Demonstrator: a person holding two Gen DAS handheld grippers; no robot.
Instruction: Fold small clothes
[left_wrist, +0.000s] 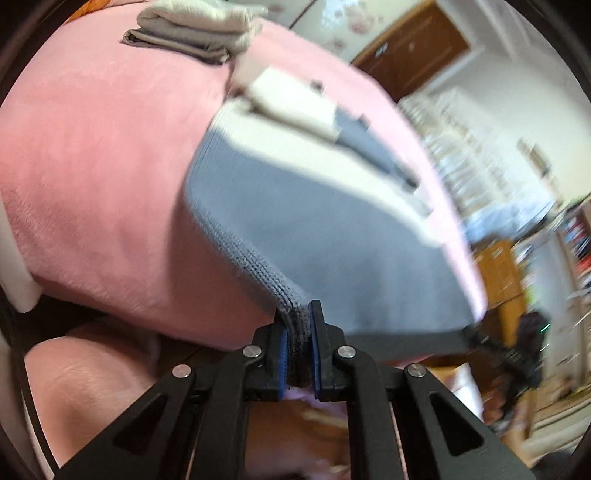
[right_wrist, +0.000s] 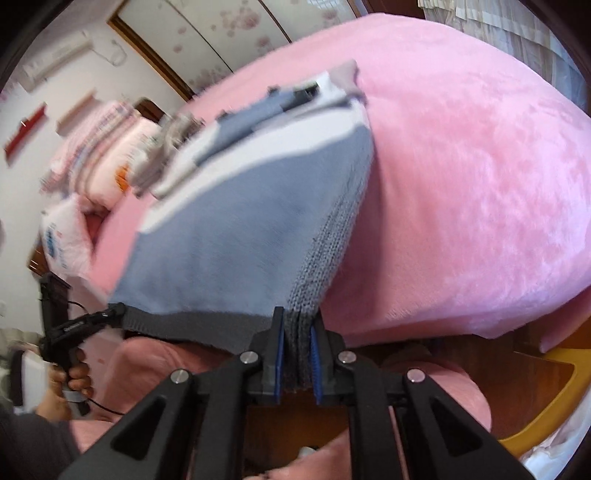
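Observation:
A small knitted sweater (left_wrist: 295, 221) with blue-grey and white bands and a dark grey hem lies on the pink blanket (left_wrist: 103, 177), its near edge raised. My left gripper (left_wrist: 298, 328) is shut on the hem's left corner. My right gripper (right_wrist: 297, 332) is shut on the hem's right corner, the knit bunched between its blue pads. In the right wrist view the sweater (right_wrist: 236, 229) stretches left to the left gripper (right_wrist: 114, 310), held by a hand (right_wrist: 70, 380). The right gripper (left_wrist: 480, 332) shows at the hem's far end in the left wrist view.
A stack of folded grey and beige clothes (left_wrist: 195, 33) sits at the far side of the blanket. Pink pillows (right_wrist: 110, 155) lie at the bed's head. A wooden door (left_wrist: 413, 48) and shelves stand beyond the bed. A yellow stool (right_wrist: 554, 398) is near the bed's edge.

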